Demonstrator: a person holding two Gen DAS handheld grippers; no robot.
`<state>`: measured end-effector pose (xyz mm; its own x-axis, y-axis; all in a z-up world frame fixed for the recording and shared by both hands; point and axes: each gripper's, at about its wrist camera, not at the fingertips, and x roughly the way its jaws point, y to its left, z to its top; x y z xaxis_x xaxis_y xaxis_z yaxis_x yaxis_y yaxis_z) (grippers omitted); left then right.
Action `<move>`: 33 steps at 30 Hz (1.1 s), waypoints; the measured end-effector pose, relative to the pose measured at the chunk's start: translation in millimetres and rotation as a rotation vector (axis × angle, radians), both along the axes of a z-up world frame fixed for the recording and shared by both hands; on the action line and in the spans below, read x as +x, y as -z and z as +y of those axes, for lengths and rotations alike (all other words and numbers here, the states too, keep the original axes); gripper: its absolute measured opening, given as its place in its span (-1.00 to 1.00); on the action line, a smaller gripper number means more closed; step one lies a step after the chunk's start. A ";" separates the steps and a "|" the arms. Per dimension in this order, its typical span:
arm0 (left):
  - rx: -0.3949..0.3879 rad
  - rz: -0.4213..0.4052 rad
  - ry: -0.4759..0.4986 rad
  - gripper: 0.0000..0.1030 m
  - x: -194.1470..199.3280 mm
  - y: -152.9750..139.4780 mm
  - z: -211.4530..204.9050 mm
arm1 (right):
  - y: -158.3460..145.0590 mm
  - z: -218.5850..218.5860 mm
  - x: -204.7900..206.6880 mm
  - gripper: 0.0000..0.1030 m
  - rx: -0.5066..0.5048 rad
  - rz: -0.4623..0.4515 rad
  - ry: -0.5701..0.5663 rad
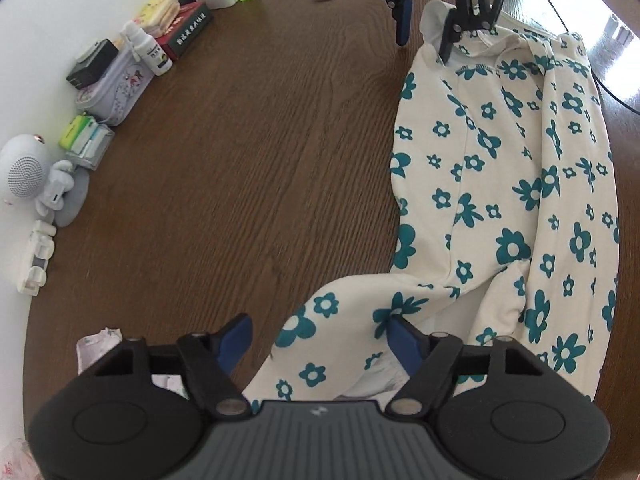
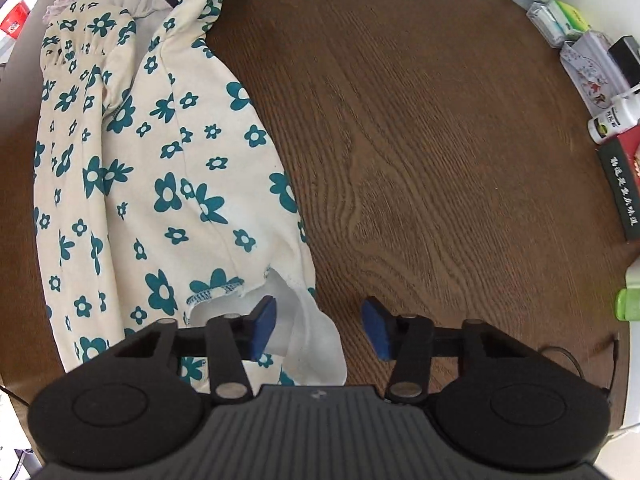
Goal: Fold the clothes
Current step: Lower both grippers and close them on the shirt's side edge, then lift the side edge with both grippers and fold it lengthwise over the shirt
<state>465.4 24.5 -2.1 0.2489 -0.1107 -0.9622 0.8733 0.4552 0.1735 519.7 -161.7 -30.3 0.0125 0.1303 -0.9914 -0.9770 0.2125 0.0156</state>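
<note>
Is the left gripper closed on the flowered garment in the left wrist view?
No, the left gripper is open, its blue fingers spread wide above the flowered garment.

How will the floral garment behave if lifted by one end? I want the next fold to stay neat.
The floral garment would probably sag and drape, since it already lies in soft creases and rounded folds. It looks light, being thin knit cloth. On the smooth wooden table it may slide rather than stay put, so both open grippers, left and right, likely should lift together.

Even, bright daylight, window glare blown out at the far corner, heavy fisheye curvature, dark vignetted corners.
</note>
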 end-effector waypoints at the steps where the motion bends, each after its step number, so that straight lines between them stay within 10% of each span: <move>1: 0.002 0.015 0.002 0.23 2.3 3.5 1.7 | 1.1 -0.9 1.4 -0.34 0.013 0.006 0.000; 6: -0.011 0.088 0.013 -0.31 5.1 12.3 7.8 | 0.5 -4.3 -1.5 -0.78 0.057 0.020 -0.016; 8: -0.023 0.095 0.016 -0.84 2.0 9.6 8.9 | 0.8 -3.8 -9.3 -0.87 0.054 0.008 -0.038; 13: -0.001 -0.049 0.004 -0.87 -26.3 -6.5 4.6 | -11.2 -8.6 -44.4 -0.91 0.075 -0.121 -0.062; 21: 0.189 -0.619 -0.051 -0.84 -155.7 -27.0 -21.0 | -44.2 -27.9 -148.9 -0.92 0.143 -0.505 -0.112; 26: 0.294 -0.679 -0.053 -0.86 -241.2 14.7 -42.5 | -22.9 -42.6 -225.1 -0.93 0.115 -0.731 -0.162; 33: 0.282 -0.647 -0.142 -0.87 -263.5 44.9 -58.6 | 21.5 -50.2 -264.1 -0.94 0.072 -0.839 -0.150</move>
<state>201.9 -34.1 -47.0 0.7724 0.1956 -0.6043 0.4917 0.4183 0.7637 255.6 -211.8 -51.8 0.7163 0.2520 -0.6507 -0.6888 0.1062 -0.7171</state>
